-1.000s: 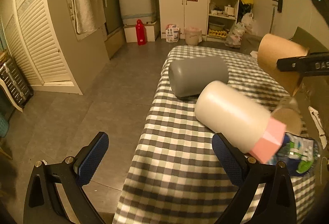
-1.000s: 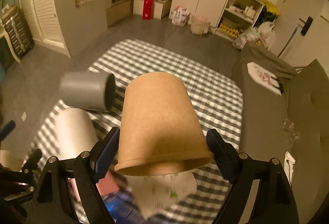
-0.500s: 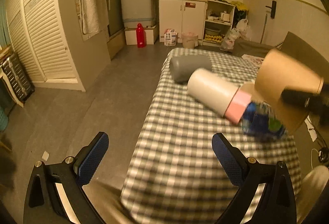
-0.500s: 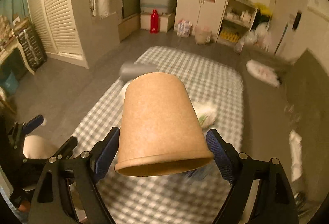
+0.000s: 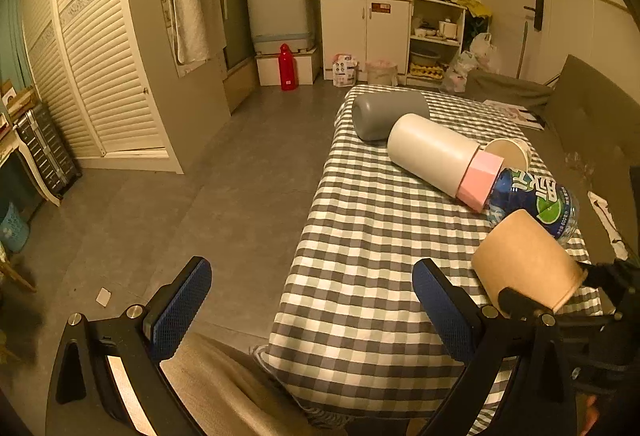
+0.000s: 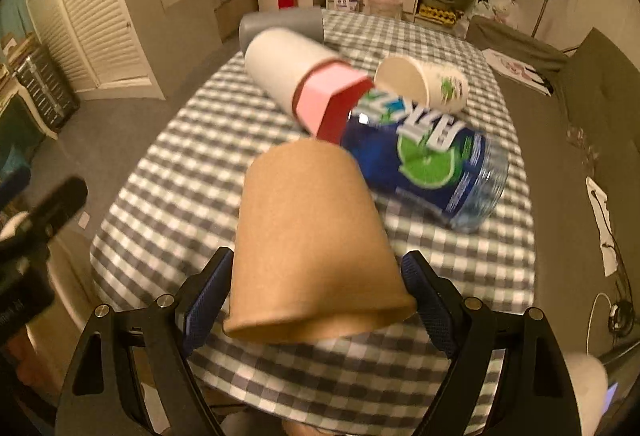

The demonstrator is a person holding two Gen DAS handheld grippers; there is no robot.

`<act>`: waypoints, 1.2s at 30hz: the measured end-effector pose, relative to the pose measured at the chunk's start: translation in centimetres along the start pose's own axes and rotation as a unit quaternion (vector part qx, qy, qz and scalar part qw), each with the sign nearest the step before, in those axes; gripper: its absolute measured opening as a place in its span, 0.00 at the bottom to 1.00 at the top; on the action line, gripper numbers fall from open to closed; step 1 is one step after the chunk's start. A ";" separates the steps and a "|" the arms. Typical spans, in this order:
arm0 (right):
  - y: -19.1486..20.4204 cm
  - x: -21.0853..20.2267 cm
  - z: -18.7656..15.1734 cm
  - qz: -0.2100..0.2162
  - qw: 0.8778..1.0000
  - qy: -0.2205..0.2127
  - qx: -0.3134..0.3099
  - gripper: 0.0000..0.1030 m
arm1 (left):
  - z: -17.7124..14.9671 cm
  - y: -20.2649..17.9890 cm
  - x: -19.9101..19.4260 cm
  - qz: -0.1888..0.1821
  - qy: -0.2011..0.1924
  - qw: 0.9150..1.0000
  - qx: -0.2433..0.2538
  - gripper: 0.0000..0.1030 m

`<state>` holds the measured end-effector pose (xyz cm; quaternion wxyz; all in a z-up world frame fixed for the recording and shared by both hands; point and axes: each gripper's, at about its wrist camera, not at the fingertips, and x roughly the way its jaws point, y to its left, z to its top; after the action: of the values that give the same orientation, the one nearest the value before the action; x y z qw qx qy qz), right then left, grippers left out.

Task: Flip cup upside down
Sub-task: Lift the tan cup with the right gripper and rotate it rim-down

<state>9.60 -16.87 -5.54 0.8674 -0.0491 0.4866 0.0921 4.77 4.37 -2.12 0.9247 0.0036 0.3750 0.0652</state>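
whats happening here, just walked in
A person is working with two handheld grippers over a checkered table. The right gripper is shut on a brown paper cup, held in the air with its closed base pointing away and its rim near the fingers. The left gripper is open and empty, off the table's near edge. Lying on the table are a grey cup, a white bottle with a pink cap, a blue-labelled bottle and a white paper cup.

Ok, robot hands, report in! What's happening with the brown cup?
Left gripper open, empty. Right gripper shut on brown cup, above table. Blue bottle lies close ahead.
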 end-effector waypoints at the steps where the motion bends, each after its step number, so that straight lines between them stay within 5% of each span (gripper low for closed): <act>1: 0.2 -0.1 -0.2 -0.003 1.000 -0.003 -0.005 0.82 | 0.0 -0.1 0.1 0.001 0.001 1.000 0.000 1.00; 13: -0.9 -2.1 -0.2 -0.002 1.000 -0.023 -0.002 0.91 | -0.1 -1.8 0.0 0.008 0.001 1.000 0.022 1.00; 18: -2.7 -5.0 -0.2 -0.001 0.999 -0.050 -0.003 0.92 | -0.5 -2.6 0.0 -0.017 0.025 0.999 0.013 1.00; 27: -9.4 -6.9 -1.9 -0.091 0.989 -0.111 0.040 0.92 | 0.4 -6.5 0.8 -0.043 0.093 0.995 0.002 1.00; 36: -14.4 -5.8 -2.5 -0.071 0.981 -0.123 0.129 0.92 | 4.4 -11.5 2.9 -0.096 0.151 0.984 -0.010 1.00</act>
<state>7.55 -32.05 -1.93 0.9238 0.0408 0.3797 -0.0280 11.24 -6.48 -1.67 0.8597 -0.0518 0.5078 -0.0207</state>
